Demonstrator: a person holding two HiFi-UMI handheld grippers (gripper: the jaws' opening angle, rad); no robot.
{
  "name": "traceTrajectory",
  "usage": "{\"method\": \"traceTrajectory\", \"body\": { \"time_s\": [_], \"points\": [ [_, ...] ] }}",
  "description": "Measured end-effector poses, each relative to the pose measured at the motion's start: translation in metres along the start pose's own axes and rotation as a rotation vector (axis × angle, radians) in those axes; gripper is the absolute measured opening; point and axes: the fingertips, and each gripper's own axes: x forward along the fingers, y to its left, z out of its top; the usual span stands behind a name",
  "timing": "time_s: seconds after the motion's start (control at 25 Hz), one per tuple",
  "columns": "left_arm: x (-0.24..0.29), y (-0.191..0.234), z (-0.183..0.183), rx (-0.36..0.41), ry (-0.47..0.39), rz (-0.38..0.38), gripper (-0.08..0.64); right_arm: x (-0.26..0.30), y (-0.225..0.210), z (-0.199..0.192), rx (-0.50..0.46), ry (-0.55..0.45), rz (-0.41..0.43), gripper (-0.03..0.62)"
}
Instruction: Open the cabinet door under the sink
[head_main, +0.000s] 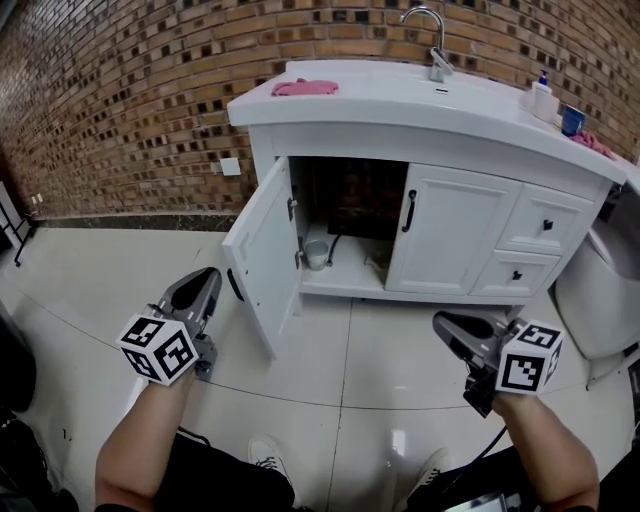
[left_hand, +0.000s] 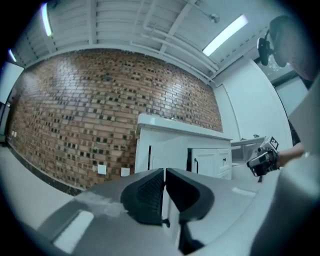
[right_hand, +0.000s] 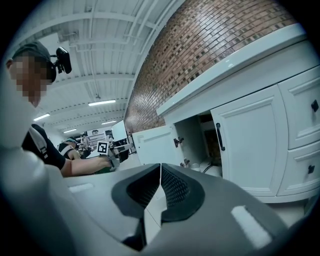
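While the cabinet door (head_main: 262, 255) stands open centre-left | likely light, rigid; grasp its black handle (head_main: 234, 285) | left gripper (head_main: 204, 284), right gripper (head_main: 446, 324): jaws narrowed together, empty.

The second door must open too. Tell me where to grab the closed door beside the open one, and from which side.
Take the black bar handle at mid-height, coming straight from the front. It stands upright near the closed door's left edge, proud of the panel, so jaws closing sideways should wrap it.
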Motion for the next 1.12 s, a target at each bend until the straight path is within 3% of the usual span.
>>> {"method": "traceTrajectory", "body": {
  "time_s": [0.12,0.28,0.48,0.64,0.72,0.88,1.12],
  "points": [
    [-0.014,-0.024,0.044,0.060,-0.117,-0.020,0.006,-0.003,0.002,0.005,0.000,-0.018,-0.005,0.012],
    [-0.012,-0.090,0.065,0.054,-0.145,-0.188,0.006,-0.007,0.007,0.009,-0.011,-0.037,-0.023,0.012],
    [0.014,-0.164,0.029,0.018,-0.001,-0.399,0.006,-0.012,0.023,0.015,0.008,-0.072,-0.030,0.012],
    [0.030,-0.209,-0.013,-0.059,0.128,-0.526,0.006,-0.014,0.038,0.006,-0.035,-0.048,-0.034,0.008],
    [0.032,-0.230,-0.031,-0.062,0.176,-0.582,0.006,-0.014,0.038,-0.004,-0.043,-0.020,-0.046,0.008],
    [0.031,-0.257,-0.046,-0.017,0.210,-0.645,0.006,-0.019,0.028,-0.018,-0.005,0.017,-0.062,0.008],
    [0.028,-0.263,-0.051,-0.002,0.215,-0.664,0.006,-0.022,0.030,-0.022,0.006,0.021,-0.069,0.008]
  ]
}}
